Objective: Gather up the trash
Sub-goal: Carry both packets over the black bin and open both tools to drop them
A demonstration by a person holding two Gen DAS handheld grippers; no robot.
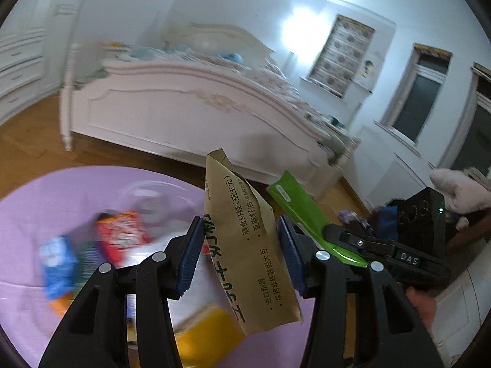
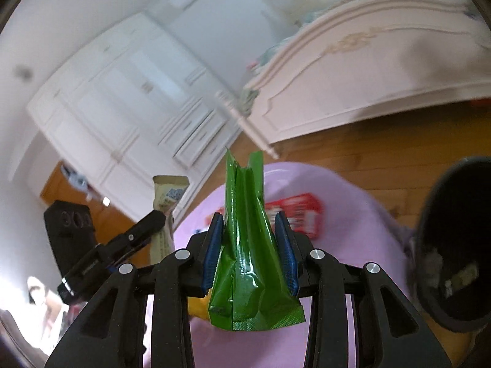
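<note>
Two hand-held tongs each carry a piece of trash above a round lilac table point(image 1: 46, 190) in a bedroom. The left tongs point(image 1: 242, 257) grip a tan paper sachet point(image 1: 245, 245) printed with green Chinese characters; its blue pads point(image 1: 191, 256) press the sachet's sides, and the sachet stands nearly upright, its torn top pointing toward the far bed point(image 1: 184, 107). The right tongs point(image 2: 250, 254) are clamped on a glossy green wrapper point(image 2: 245, 245), creased and pinched between the pads, its open end up and its crimped seam hanging below the fingers.

In the left wrist view the right tongs point(image 1: 307, 224) reach in from the right with the green wrapper point(image 1: 294, 202) just beside the sachet; a gloved hand point(image 1: 460, 193) shows behind their black body. In the right wrist view the left tongs point(image 2: 159, 217) come in from the left holding the sachet point(image 2: 168, 202).

More litter lies blurred on the table below: a red packet point(image 1: 122, 236), a blue packet point(image 1: 58, 263) and something yellow point(image 1: 205, 334) near the camera. The red packet point(image 2: 294, 214) also appears on the table point(image 2: 353, 214) behind the green wrapper. A dark bin point(image 2: 457, 276) stands at the table's right edge in the right wrist view, scraps visible inside. White wardrobes point(image 2: 129, 92) line the far wall, over a wooden floor point(image 2: 383, 153).
</note>
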